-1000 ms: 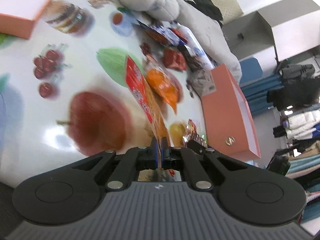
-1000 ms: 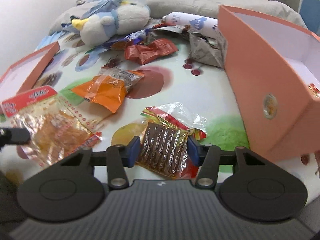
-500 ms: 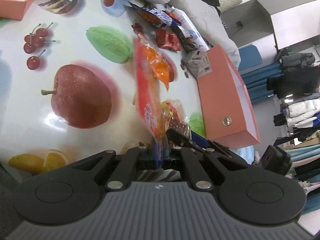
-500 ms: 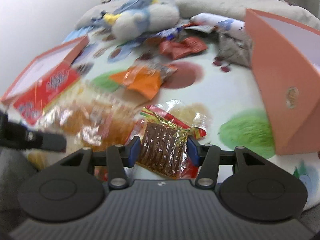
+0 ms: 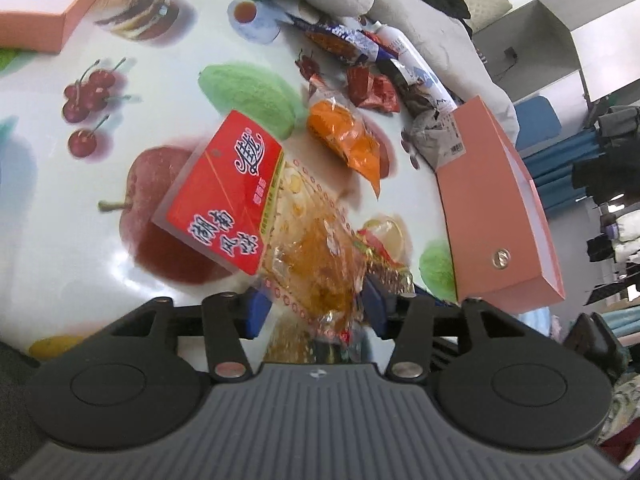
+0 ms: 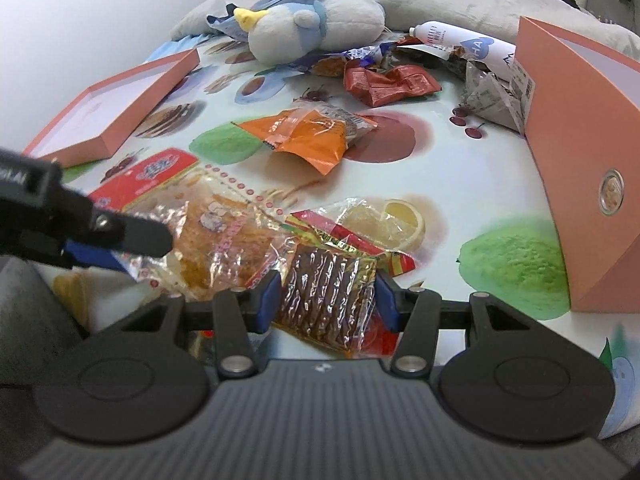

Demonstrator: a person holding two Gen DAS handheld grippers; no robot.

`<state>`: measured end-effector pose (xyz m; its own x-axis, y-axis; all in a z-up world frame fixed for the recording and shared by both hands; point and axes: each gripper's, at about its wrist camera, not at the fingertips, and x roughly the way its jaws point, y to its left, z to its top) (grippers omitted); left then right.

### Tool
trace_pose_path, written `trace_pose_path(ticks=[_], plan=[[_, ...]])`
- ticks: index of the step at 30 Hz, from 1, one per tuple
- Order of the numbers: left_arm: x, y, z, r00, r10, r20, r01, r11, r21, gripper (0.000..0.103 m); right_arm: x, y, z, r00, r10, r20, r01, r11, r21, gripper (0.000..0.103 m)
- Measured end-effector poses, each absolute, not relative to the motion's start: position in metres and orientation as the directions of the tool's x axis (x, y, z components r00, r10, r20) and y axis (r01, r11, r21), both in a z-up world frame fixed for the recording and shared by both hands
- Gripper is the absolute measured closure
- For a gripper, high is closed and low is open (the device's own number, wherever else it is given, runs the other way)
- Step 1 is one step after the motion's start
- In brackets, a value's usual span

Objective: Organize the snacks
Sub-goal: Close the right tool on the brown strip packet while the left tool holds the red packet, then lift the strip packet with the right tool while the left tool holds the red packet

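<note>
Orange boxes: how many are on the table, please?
2. One shallow orange box lies open at the far left of the table. One taller orange box, with a round metal button on its wall, stands at the right edge. The clutter could hide more.

Illumination bright, even and cool in both views. White glare patches lie on the glossy fruit-print tablecloth [image 5: 60, 200] toward its near edge in the left wrist view. Shadows soft and faint. Clear wrapper of the chocolate wafer pack [image 6: 326, 292] shows specular glints. Strong fisheye bending at frame edges. Focus sharp centrally, softening outward.
</note>
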<state>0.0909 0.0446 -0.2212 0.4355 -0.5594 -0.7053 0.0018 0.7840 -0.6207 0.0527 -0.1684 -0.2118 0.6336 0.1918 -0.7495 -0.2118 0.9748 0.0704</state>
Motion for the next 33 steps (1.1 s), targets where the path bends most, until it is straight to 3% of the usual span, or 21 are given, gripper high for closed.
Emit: trace_pose_path(ticks=[12,17,21,33], plan=[[0.104,0.017,-0.225,0.479,-0.506,-0.717,0.078,0.838,-0.54,0.045,0.051,-0.165,-0.213,0.629,0.191,-0.754,-0.233,0.971,0.051,0.05],[0.109,0.003,-0.229,0.472,-0.488,-0.734,0.097,0.857,-0.506,0.056,0.052,-0.164,-0.214,0.628,0.191,-0.754,-0.24,0.97,0.046,0.05],[0.112,-0.004,-0.231,0.488,-0.455,-0.745,0.103,0.877,-0.469,0.071,0.051,-0.164,-0.214,0.627,0.19,-0.756,-0.245,0.969,0.04,0.05],[0.1,-0.016,-0.208,0.499,-0.429,-0.753,0.159,0.899,-0.407,0.085,0.045,-0.171,-0.199,0.635,0.151,-0.758,-0.181,0.983,0.044,0.051]])
